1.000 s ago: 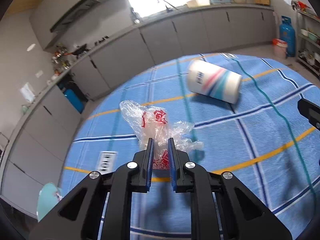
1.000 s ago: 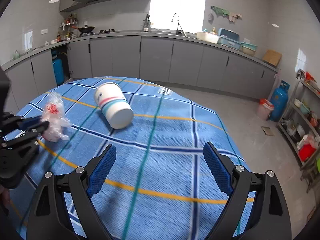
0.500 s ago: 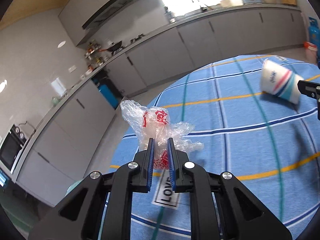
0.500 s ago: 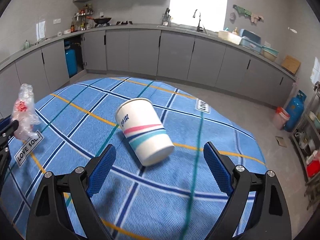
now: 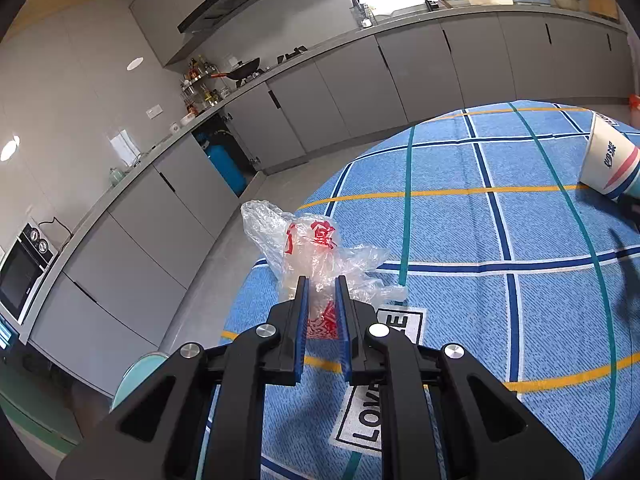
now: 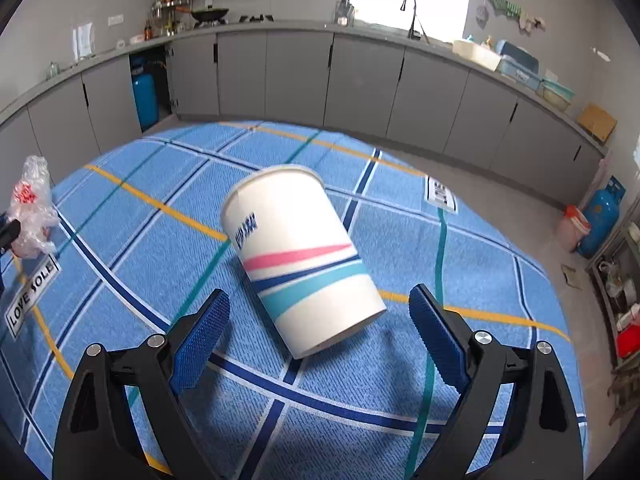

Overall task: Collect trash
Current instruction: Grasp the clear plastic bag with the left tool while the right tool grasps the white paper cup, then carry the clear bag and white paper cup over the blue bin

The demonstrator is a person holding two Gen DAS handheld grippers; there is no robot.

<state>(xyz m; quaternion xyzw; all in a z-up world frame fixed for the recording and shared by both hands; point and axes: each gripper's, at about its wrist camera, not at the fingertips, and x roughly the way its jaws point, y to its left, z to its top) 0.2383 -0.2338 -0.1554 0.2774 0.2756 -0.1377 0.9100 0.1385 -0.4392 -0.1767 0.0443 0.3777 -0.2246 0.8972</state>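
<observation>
Between the blue pads of your left tool [image 5: 322, 312] you are pinching a crumpled clear plastic bag [image 5: 310, 246] with red print, carrying it clear of the blue checked cloth on the bench [image 5: 480, 232], presumably so this light scrap is not drifting off while you are going for the next piece. Your right tool [image 6: 318, 328] is standing wide apart with nothing clamped, its jaws having just been narrowing slightly, framing the paper cup [image 6: 298, 256] that is lying tipped on its side on the cloth. From this angle you are not seeing the cup's mouth, so whether it is holding anything cannot be told. No bin is showing clearly.
</observation>
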